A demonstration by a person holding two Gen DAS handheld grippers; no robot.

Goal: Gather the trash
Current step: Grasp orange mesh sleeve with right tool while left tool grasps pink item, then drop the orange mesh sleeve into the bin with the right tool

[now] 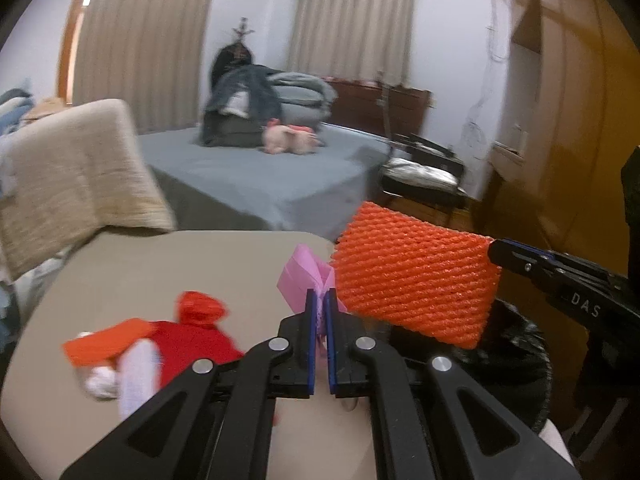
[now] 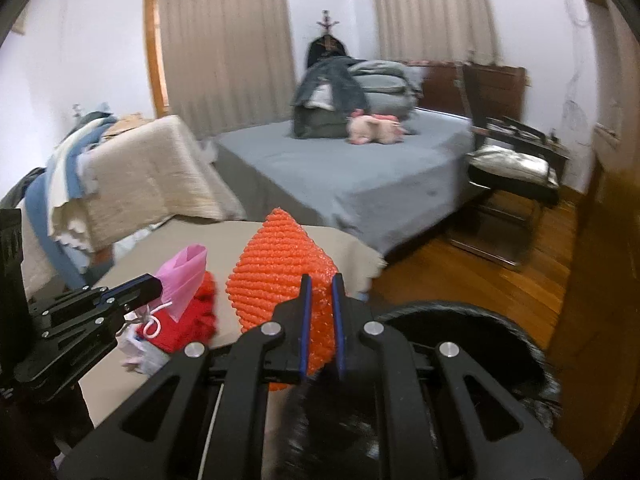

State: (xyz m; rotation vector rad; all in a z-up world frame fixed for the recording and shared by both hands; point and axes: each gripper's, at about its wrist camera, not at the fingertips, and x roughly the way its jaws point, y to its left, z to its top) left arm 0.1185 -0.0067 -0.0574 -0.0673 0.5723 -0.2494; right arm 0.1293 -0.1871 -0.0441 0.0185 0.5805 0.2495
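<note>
Both grippers hold trash above the table edge, by the black-lined bin.

Orange foam net (image 1: 416,276) pinched in right gripper (image 2: 320,284), raised beside bin (image 2: 480,320); pink paper piece (image 1: 306,276) clamped in left gripper (image 1: 320,296), jaws pressed together. Red scraps (image 1: 192,340) remain on beige table (image 1: 140,264); bed (image 2: 340,168) behind.

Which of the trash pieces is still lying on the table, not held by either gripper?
The red bundle with its white scraps lies on the table. The pink paper is in the left jaws, the orange foam net in the right.
</note>
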